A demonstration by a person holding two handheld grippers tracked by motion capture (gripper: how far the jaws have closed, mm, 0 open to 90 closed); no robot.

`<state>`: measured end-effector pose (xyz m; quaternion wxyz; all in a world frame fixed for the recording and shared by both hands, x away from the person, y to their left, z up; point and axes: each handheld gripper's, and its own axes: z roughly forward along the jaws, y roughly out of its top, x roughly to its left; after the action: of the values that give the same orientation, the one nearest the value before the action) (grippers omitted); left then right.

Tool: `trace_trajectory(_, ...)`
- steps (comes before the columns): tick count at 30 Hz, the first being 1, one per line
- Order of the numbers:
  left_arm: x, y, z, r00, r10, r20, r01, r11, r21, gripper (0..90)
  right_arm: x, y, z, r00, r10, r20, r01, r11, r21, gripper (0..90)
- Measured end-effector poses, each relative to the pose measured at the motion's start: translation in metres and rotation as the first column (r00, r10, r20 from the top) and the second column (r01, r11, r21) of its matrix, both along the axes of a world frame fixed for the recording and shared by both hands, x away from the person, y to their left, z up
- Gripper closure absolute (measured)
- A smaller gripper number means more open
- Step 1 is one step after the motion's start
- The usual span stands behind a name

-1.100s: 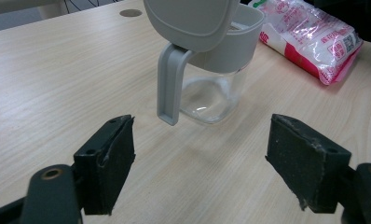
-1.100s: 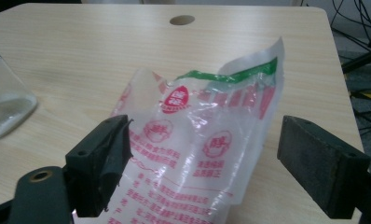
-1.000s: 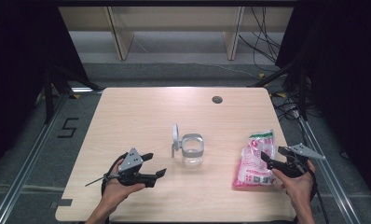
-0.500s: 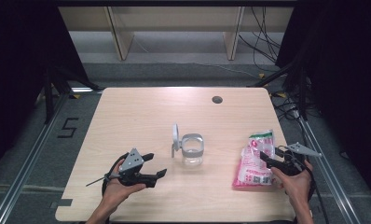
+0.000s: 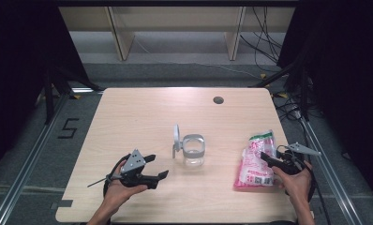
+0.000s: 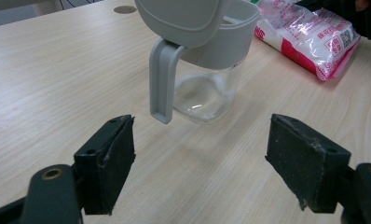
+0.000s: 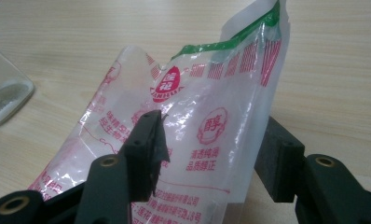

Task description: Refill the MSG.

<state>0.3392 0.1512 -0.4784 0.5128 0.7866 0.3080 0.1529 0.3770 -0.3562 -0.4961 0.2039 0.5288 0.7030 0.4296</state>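
Note:
A clear glass jar [image 5: 193, 151] with a grey collar stands mid-table, its grey lid [image 5: 176, 133] flipped up on the left. My left gripper [image 5: 159, 166] rests open on the table in front of it, nothing between its jaws; the left gripper view looks past that gripper [image 6: 207, 158] at the jar [image 6: 207, 88]. A pink-and-white plastic bag [image 5: 256, 161] lies at the right. My right gripper [image 5: 267, 163] straddles its upper part. In the right gripper view the bag [image 7: 211, 93] stands between the jaws of that gripper [image 7: 211, 154], which have just been closing and still stand apart.
The wooden table [image 5: 142, 117] has a dark cable hole [image 5: 218, 100] at the back right. Wooden shelving [image 5: 175, 28] stands behind it, and cables [image 5: 269, 47] run over the floor at the right. The jar's base [image 7: 6, 98] shows left of the bag.
The right gripper's jaws have narrowed around the bag's top. The left gripper and the jar have not moved.

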Motion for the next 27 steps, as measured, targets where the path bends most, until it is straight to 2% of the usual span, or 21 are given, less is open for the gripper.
trace_trajectory(1, 0.0, 0.0, 0.0, 1.0, -0.001, 0.0, 0.001, 1.0, 0.0, 22.7, 0.0, 0.0, 0.0, 1.0, 0.0, 0.0, 0.0, 1.0, 0.0, 48.2)
trace_trajectory(2, 0.0, 0.0, 0.0, 1.0, 0.0, 0.0, 0.0, 1.0, 0.0, 22.6, -0.001, 0.003, 0.001, 0.9995, -0.016, -0.025, 0.017, 1.0, 0.024, 48.7)
trace_trajectory(4, 0.0, 0.0, 0.0, 1.0, -0.001, 0.001, 0.001, 1.0, 0.002, 22.6, 0.0, 0.002, 0.001, 0.9997, -0.01, -0.022, 0.01, 1.0, 0.018, 49.3)
trace_trajectory(5, 0.0, 0.0, 0.0, 1.0, -0.002, 0.001, 0.002, 1.0, 0.003, 22.7, 0.0, 0.003, 0.001, 0.9987, -0.021, -0.047, 0.023, 0.999, 0.037, 50.1)
trace_trajectory(8, 0.0, 0.0, 0.0, 1.0, -0.002, 0.004, 0.002, 1.0, 0.008, 22.7, 0.002, 0.0, 0.0, 0.9996, 0.002, -0.029, -0.001, 1.0, 0.031, 50.6)
trace_trajectory(9, 0.001, 0.001, 0.0, 0.9996, -0.017, 0.022, 0.016, 0.9996, 0.023, 22.7, 0.003, 0.0, 0.0, 0.9995, 0.012, -0.028, -0.011, 0.999, 0.036, 51.0)
trace_trajectory(10, 0.0, 0.0, -0.001, 1.0, -0.007, 0.001, 0.007, 0.9999, 0.009, 22.7, 0.003, 0.0, 0.0, 0.9995, 0.012, -0.03, -0.01, 0.999, 0.042, 51.4)
trace_trajectory(11, 0.0, 0.0, -0.001, 1.0, -0.006, 0.001, 0.006, 0.9999, 0.009, 22.7, 0.005, 0.001, 0.0, 0.9997, -0.005, -0.026, 0.006, 0.999, 0.034, 51.8)
trace_trajectory(12, 0.0, -0.001, -0.001, 1.0, -0.006, 0.001, 0.006, 1.0, 0.006, 22.7, 0.004, 0.003, 0.0, 0.9988, -0.017, -0.047, 0.02, 0.999, 0.049, 52.3)
trace_trajectory(13, 0.001, 0.0, -0.001, 0.9997, -0.017, 0.014, 0.017, 0.9997, 0.016, 22.7, 0.005, 0.002, 0.0, 0.9993, -0.005, -0.037, 0.007, 0.999, 0.034, 53.2)
trace_trajectory(14, 0.001, 0.0, 0.0, 0.9998, -0.014, 0.016, 0.014, 0.9997, 0.021, 22.7, 0.005, 0.003, 0.0, 0.9991, -0.009, -0.041, 0.011, 0.999, 0.041, 53.3)
trace_trajectory(15, 0.001, 0.0, 0.0, 0.9998, -0.015, 0.015, 0.015, 0.9997, 0.022, 22.7, 0.007, 0.001, -0.001, 0.9995, 0.002, -0.033, -0.001, 1.0, 0.026, 53.9)
trace_trajectory(17, 0.001, 0.0, -0.001, 0.9998, -0.015, 0.014, 0.015, 0.9997, 0.021, 22.7, 0.008, 0.003, 0.0, 0.9989, -0.01, -0.045, 0.011, 1.0, 0.024, 55.3)
trace_trajectory(20, 0.001, 0.0, -0.001, 0.9998, -0.016, 0.014, 0.016, 0.9996, 0.023, 22.7, 0.01, 0.003, -0.001, 0.9992, -0.005, -0.039, 0.006, 1.0, 0.027, 57.6)
trace_trajectory(22, 0.001, 0.0, -0.001, 0.9998, -0.016, 0.014, 0.015, 0.9996, 0.022, 22.7, 0.009, 0.003, 0.001, 0.9974, -0.003, -0.072, 0.004, 1.0, 0.012, 59.2)
trace_trajectory(23, 0.001, -0.001, -0.001, 0.9998, -0.015, 0.014, 0.015, 0.9996, 0.022, 22.7, 0.007, 0.007, 0.002, 0.9949, -0.032, -0.096, 0.036, 0.999, 0.039, 59.6)
trace_trajectory(26, 0.001, -0.001, -0.001, 0.9997, -0.021, 0.014, 0.02, 0.9995, 0.023, 22.7, 0.008, 0.007, 0.002, 0.9933, -0.038, -0.11, 0.043, 0.998, 0.044, 61.3)
trace_trajectory(27, 0.0, -0.001, -0.001, 1.0, -0.009, -0.001, 0.009, 0.9999, 0.012, 22.7, 0.008, 0.007, 0.002, 0.9933, -0.038, -0.11, 0.043, 0.998, 0.044, 61.3)
